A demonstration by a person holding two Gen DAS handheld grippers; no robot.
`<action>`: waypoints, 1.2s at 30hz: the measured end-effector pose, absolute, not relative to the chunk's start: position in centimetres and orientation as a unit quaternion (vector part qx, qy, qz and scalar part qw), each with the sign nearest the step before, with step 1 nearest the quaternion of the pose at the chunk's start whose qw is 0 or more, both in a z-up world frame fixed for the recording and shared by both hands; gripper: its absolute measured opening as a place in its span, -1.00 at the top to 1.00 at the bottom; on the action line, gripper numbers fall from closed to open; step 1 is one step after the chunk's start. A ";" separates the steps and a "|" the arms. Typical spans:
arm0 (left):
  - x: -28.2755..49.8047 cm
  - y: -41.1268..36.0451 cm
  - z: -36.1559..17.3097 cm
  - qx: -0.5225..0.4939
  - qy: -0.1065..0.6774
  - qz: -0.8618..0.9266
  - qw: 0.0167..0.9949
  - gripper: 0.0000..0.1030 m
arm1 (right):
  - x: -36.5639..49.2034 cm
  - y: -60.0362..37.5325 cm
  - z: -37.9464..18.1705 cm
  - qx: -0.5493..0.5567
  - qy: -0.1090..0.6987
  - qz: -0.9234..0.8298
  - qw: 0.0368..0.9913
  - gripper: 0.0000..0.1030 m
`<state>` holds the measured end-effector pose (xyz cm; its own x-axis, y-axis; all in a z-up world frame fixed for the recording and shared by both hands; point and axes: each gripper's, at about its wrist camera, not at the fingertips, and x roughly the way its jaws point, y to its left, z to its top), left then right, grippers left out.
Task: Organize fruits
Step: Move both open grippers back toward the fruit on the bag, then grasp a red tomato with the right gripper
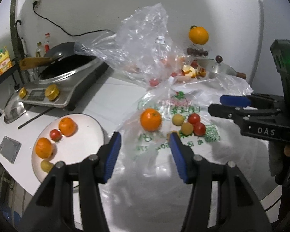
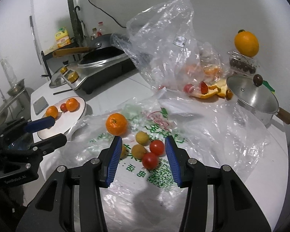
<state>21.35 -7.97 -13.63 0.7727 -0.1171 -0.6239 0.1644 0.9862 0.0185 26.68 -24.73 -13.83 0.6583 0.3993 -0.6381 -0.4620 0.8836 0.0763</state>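
Observation:
A tangerine (image 1: 150,119) lies on a flat printed plastic bag (image 1: 164,148), with two red tomatoes (image 1: 196,123) and yellow-brown small fruits (image 1: 186,128) beside it. My left gripper (image 1: 145,147) is open and empty, just short of the tangerine. My right gripper (image 2: 144,152) is open, with the tomatoes (image 2: 153,153) and small fruits (image 2: 138,150) between its fingers, touching nothing. The white plate (image 1: 83,147) at left holds two tangerines (image 1: 67,126), a tomato and a small yellow fruit. The plate also shows in the right wrist view (image 2: 71,119).
An induction cooker with a wok (image 1: 67,77) stands at back left, a lid (image 1: 14,111) and a phone (image 1: 9,149) by it. A crumpled clear bag (image 1: 145,44) with fruit stands behind. A lidded pot (image 2: 255,98), orange peel (image 2: 212,92), a cherry box and an orange (image 2: 246,43) are at right.

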 end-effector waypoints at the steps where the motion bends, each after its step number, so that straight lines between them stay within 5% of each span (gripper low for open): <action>1: 21.5 -8.2 -13.7 0.037 0.330 -0.078 0.940 -0.04 | 26.8 -24.9 -13.9 -0.045 0.340 0.236 0.909 0.05; 31: 25.4 -11.6 -16.4 0.054 0.365 -0.100 0.924 -0.04 | 29.8 -24.5 -19.7 -0.061 0.407 0.267 0.872 0.06; 36: 25.8 -12.4 -16.8 0.058 0.368 -0.105 0.922 -0.04 | 30.1 -24.4 -20.0 -0.058 0.413 0.272 0.867 0.25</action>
<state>25.82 -12.36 -16.84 0.7069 -0.1501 -0.6912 0.2358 0.9713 0.0302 30.10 -24.44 -20.00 0.5113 0.4243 -0.7474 -0.5202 0.8450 0.1239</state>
